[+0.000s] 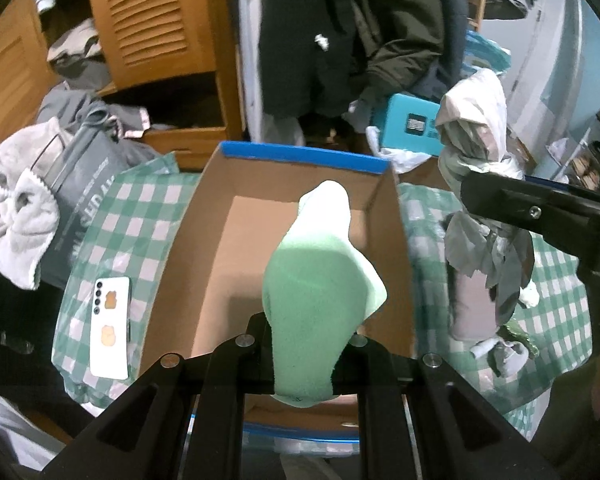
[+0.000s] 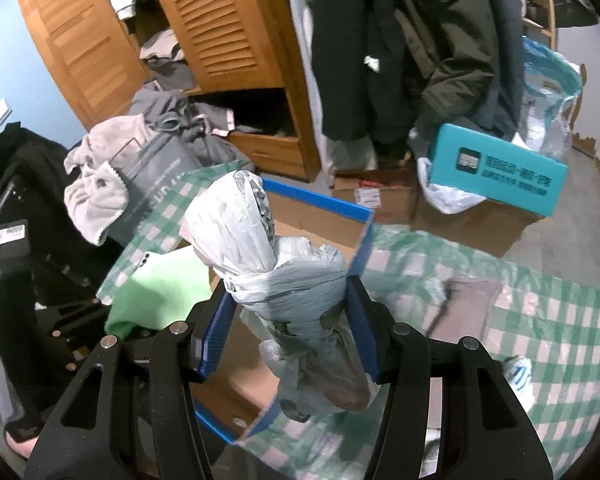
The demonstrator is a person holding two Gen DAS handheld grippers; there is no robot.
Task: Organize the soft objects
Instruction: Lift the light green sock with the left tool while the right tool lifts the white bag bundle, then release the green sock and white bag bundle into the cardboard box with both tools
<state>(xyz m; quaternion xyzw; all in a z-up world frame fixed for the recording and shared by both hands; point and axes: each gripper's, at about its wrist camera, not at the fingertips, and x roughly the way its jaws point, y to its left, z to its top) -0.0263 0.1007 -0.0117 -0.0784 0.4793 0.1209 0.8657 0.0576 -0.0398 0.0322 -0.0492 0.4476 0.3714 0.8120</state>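
We hold a green sock (image 1: 320,280) in our left gripper (image 1: 306,354) and a bag bundle (image 2: 284,280) in our right gripper (image 2: 290,328), both above the still-empty box (image 1: 204,216), nothing packed yet.

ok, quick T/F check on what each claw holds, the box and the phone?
1. The left claw grips a green sock. True.
2. The cardboard box is full of clothes. False: its floor shows bare.
3. The right claw is empty. False: it is shut on a crumpled plastic bag bundle.
4. A white phone lies on the checkered cloth beside the box. True.
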